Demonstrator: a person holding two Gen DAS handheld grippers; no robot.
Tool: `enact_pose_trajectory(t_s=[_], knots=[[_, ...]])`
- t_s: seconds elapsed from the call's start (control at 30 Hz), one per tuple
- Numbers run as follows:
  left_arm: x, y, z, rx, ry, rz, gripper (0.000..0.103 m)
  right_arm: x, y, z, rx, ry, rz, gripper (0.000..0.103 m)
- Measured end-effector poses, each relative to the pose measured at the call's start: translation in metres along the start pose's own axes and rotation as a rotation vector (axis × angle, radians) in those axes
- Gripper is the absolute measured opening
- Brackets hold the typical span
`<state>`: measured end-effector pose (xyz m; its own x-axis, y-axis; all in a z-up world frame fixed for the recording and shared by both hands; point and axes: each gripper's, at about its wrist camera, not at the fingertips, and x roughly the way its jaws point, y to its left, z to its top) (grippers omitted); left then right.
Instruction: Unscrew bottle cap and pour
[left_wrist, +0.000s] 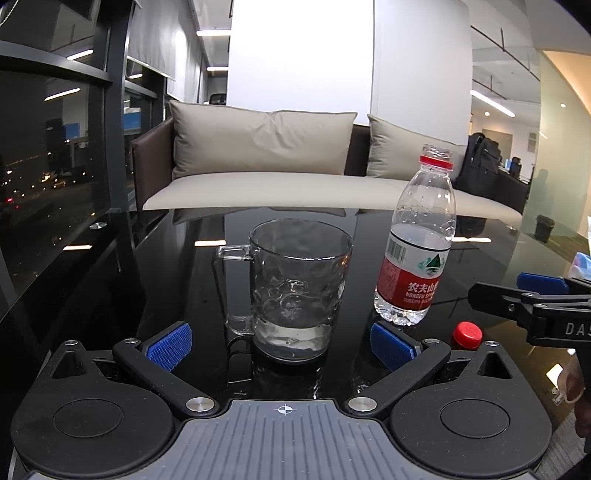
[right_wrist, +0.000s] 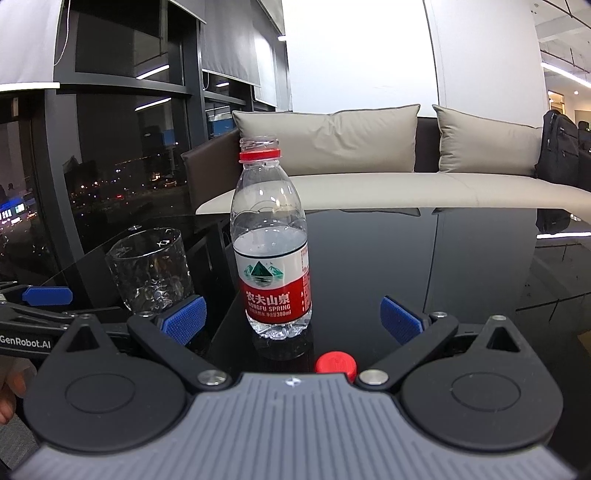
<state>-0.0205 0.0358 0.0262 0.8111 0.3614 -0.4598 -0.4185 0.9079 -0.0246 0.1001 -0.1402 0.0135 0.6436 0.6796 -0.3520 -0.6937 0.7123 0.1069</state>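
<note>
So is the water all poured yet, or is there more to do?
The unscrewing looks done: the red cap lies on the black table and the bottle stands open. The glass mug has a little water at the bottom, so some pouring seems done. Nothing is in hand now: the left gripper and right gripper are both open and empty. The bottle is still about half full.

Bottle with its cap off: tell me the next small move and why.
Probably close the right gripper on the bottle, which stands upright and uncapped between its open fingers. The red cap already lies on the table, and the glass mug holds only a little water, so pouring seems unfinished.
</note>
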Motion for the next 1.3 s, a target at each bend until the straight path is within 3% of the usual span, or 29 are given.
enact_pose_trajectory(t_s=[1.3], knots=[[-0.015, 0.002, -0.010, -0.008, 0.008, 0.000, 0.102, -0.025, 0.004, -0.011, -0.004, 0.028, -0.015, 0.103]])
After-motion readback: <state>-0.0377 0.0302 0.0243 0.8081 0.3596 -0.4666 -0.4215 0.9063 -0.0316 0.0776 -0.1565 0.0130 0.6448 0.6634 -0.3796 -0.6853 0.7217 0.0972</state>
